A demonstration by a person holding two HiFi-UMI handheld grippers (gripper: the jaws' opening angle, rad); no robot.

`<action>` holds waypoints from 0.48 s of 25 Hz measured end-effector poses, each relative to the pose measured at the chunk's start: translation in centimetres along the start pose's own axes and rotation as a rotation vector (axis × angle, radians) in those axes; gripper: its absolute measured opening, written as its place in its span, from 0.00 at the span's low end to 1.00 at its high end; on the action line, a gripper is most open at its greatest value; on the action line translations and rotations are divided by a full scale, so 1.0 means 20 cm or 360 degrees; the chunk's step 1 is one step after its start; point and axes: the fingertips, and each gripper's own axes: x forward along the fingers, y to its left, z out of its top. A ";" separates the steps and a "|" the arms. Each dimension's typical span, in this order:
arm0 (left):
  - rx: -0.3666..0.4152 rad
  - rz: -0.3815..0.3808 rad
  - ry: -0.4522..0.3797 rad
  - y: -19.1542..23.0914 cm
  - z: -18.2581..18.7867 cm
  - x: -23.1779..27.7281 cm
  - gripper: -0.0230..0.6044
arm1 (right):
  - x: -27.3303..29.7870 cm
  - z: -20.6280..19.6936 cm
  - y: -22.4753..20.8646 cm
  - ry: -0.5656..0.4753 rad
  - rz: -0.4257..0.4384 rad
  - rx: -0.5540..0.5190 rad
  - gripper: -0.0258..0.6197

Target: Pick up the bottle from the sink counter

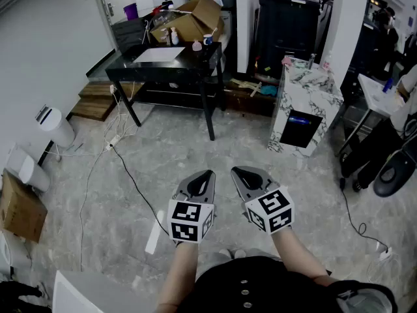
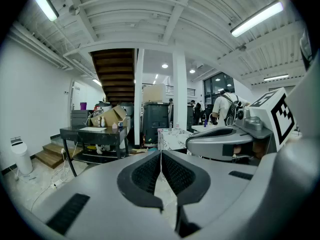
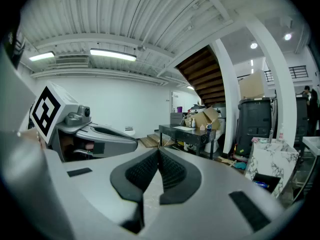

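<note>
Grippers number two, both clenched on nothing as I see them: left gripper (image 1: 208, 173), right gripper (image 1: 236, 171). One marble sink counter (image 1: 317, 87) stands well beyond.

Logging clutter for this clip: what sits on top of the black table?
An open cardboard box, a white sheet and a few small bottles. The box covers whatever stands behind it.

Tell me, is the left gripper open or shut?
Shut and empty. The left gripper has its pads touching at the tips, nothing between them.
</note>
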 end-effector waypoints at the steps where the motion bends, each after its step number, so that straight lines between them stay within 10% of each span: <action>1: 0.0000 0.0002 0.0000 0.01 0.00 0.01 0.08 | 0.01 0.00 0.00 0.0003 0.0007 -0.0007 0.04; 12: -0.0020 -0.0020 -0.0005 0.05 -0.03 0.02 0.07 | 0.06 0.02 0.07 -0.0017 0.0089 0.0058 0.04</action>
